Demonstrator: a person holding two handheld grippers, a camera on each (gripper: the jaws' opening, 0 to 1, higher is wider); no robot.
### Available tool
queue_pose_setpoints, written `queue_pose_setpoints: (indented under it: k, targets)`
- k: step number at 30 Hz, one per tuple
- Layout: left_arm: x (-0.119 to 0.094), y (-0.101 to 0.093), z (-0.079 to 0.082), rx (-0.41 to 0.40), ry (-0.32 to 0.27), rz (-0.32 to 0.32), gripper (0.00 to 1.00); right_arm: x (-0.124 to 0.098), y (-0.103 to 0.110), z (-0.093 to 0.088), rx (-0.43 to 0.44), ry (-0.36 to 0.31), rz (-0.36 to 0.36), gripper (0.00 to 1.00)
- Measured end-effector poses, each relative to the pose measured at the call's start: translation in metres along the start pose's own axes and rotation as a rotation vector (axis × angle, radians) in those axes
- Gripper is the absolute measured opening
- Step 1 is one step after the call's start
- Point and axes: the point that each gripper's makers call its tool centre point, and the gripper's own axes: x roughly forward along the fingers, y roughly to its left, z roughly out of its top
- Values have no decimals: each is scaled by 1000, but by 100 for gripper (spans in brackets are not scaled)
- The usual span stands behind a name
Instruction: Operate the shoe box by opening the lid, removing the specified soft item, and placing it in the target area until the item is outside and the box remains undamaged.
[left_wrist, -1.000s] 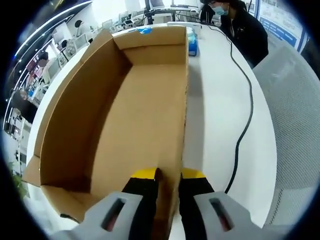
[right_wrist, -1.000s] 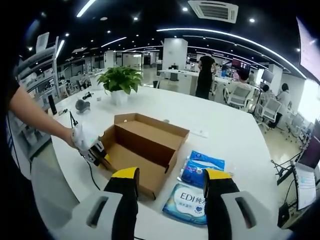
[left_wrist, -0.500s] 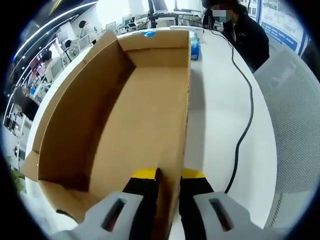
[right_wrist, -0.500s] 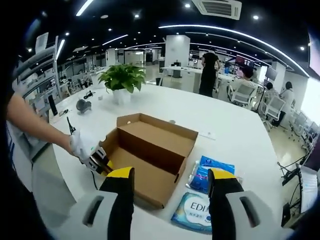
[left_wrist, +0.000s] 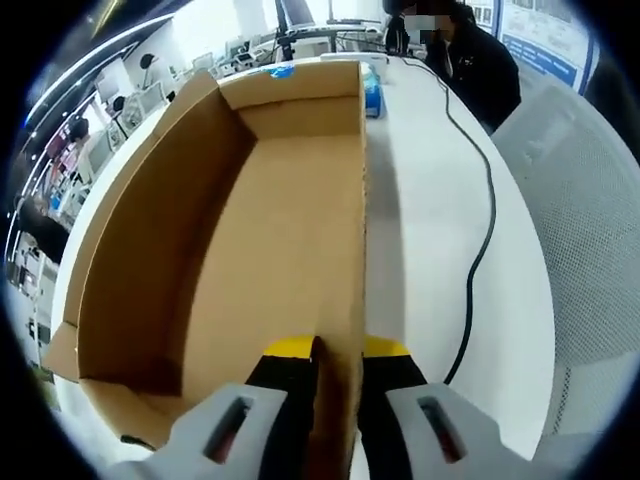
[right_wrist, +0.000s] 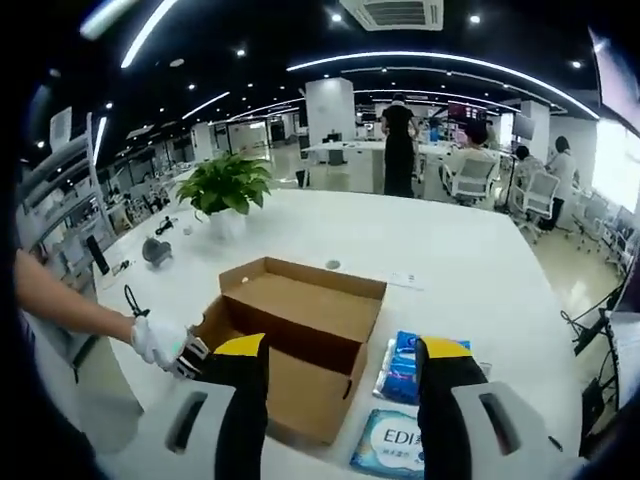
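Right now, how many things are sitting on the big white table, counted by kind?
Cardboard box: 1
Blue soft packs: 2
Potted plant: 1
Black cable: 1
Total: 5

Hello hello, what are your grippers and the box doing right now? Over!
Left gripper shut on shoe box wall. Right gripper open, holding nothing. Box open; two blue soft packs on white table beside it. Nothing in the way.
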Motion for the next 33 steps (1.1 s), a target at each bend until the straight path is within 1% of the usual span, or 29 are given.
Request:
queue_pose_setpoints:
  k: [3,5,6,7,8,9,10,11,12,13,15,16,18,20,21,23,24,25,26,28,29,31,33]
  targets:
    - [0,1,1,2,4,-9,13,1,3,-1,-70,21,1,59]
    - [0,0,1,6,2,-5,13,3,7,-4,-91,49,20,59]
    - [0,0,1,9,1,-1,13,3,8,-3,-96,53,27,59]
    - [0,0,1,13,-2,3,13,2,9,0,-89,39,31,56]
    - [0,0,1,17,-3,5,13,2,12,9,-79,-2,53,51]
    - [0,0,1,30,-6,6,12,1,12,13,-60,-12,57,47]
    - [0,1,1,31,-7,7,12,0,8,15,-45,-4,47,46]
    - [0,1,2,31,-7,7,12,1,7,17,-44,3,46,47]
    - [0,1,2,29,-7,6,12,2,4,17,-29,27,44,48]
    - [0,1,2,29,-6,5,12,3,4,18,-12,36,50,49]
    - [0,1,2,29,-6,5,12,5,2,26,13,19,59,49]
    - [0,1,2,34,-7,4,12,6,-1,28,24,16,53,49]
    - [0,1,3,52,-9,3,12,10,-6,35,35,-12,40,47]
    - [1,1,3,41,-6,2,12,17,-11,31,15,15,29,48]
    - [1,1,3,41,-6,3,12,18,-17,21,29,72,9,48]
    - [1,1,3,39,-7,6,12,24,-21,23,60,59,12,47]
    - [1,1,3,38,-7,8,12,26,-25,23,102,61,7,47]
    - [1,1,3,37,-7,9,12,27,-28,24,114,63,4,47]
    - [1,1,3,33,-8,11,12,30,-36,25,144,77,-4,47]
    - [1,2,3,31,-9,13,12,34,-43,30,121,79,-10,47]
    - [1,1,3,27,-8,15,12,35,-51,36,47,81,-45,47]
    - [1,2,2,28,-8,11,12,38,-54,47,22,69,-50,47]
    - [1,2,2,30,-9,10,12,40,-54,52,11,71,-55,45]
